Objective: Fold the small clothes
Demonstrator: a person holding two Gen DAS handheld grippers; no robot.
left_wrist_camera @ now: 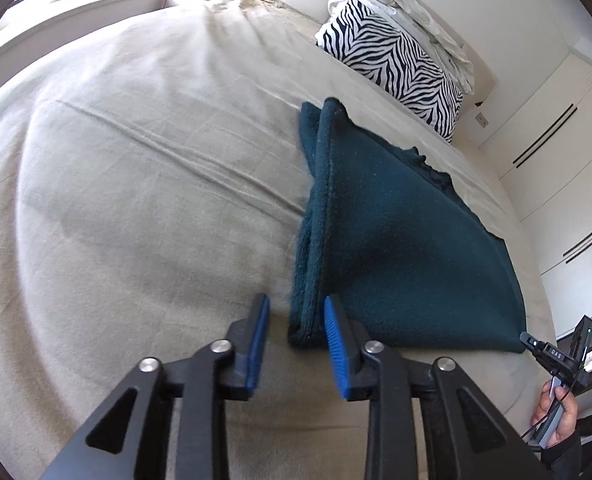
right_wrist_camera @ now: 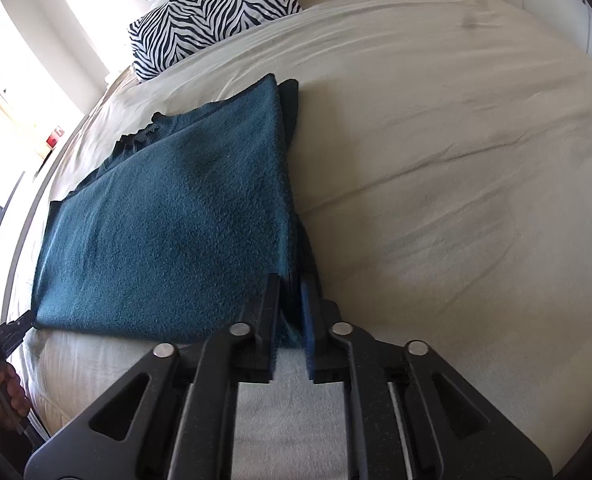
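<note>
- Left gripper (left_wrist_camera: pixel 296 312): jaws parted by a moderate gap, blue pads (left_wrist_camera: pixel 334 334) clear of the cloth, gripping nothing.
- Dark teal fleece garment (left_wrist_camera: pixel 383 240): folded flat on the beige bed sheet (left_wrist_camera: pixel 136 160), its thick doubled edge lying between the left jaws and running ahead of them.
- Right gripper (right_wrist_camera: pixel 292 292): jaws narrow, the near corner of the same garment (right_wrist_camera: pixel 176 220) sitting between them; cannot tell whether the pads still press on it.
- From the right jaws: the garment spreading ahead and to the left, bare sheet (right_wrist_camera: pixel 455 160) to the right.
- Zebra-print pillow (left_wrist_camera: pixel 395 64): far ahead of the left jaws, beyond the garment's far end, pale crumpled bedding (left_wrist_camera: pixel 423 12) stacked on it.
- A hand (left_wrist_camera: pixel 555 416) on the other gripper's handle, low at the right edge of the left view.
</note>
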